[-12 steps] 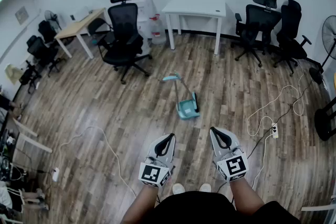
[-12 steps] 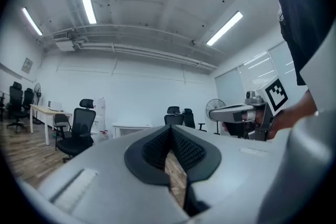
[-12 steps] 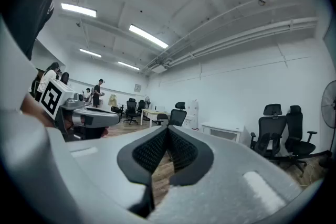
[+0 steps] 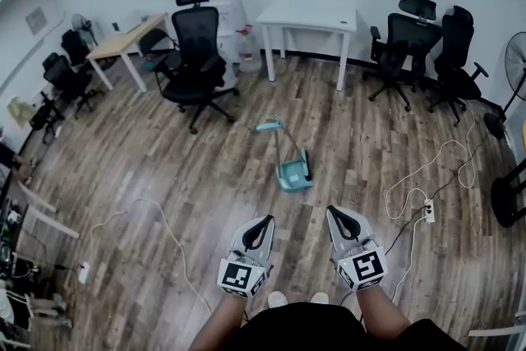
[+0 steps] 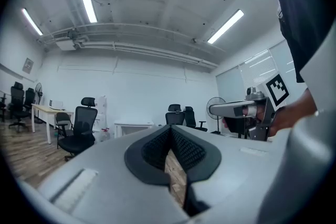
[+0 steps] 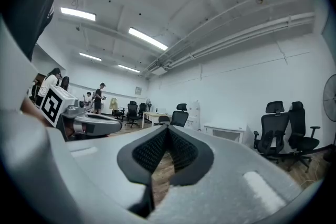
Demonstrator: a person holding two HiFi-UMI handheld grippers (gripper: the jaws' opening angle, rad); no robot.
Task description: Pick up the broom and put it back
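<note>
A teal broom and dustpan set (image 4: 295,172) lies on the wooden floor in the head view. Its thin handle runs up-left to a teal end (image 4: 268,126). My left gripper (image 4: 266,219) and right gripper (image 4: 332,212) are held level side by side, short of the set and apart from it. Both are shut with nothing between the jaws. In the left gripper view the left gripper's (image 5: 170,129) dark pads meet at the tip, and the right gripper (image 5: 239,109) shows beside it. In the right gripper view the right gripper (image 6: 168,128) is shut too. The broom is hidden in both gripper views.
A black office chair (image 4: 196,62) stands back left, with two more (image 4: 403,45) at the back right. Between them is a white table (image 4: 308,19); a wooden desk (image 4: 123,45) is at the far left. Cables and a power strip (image 4: 427,208) lie on the floor at right, with a fan (image 4: 516,53) beyond.
</note>
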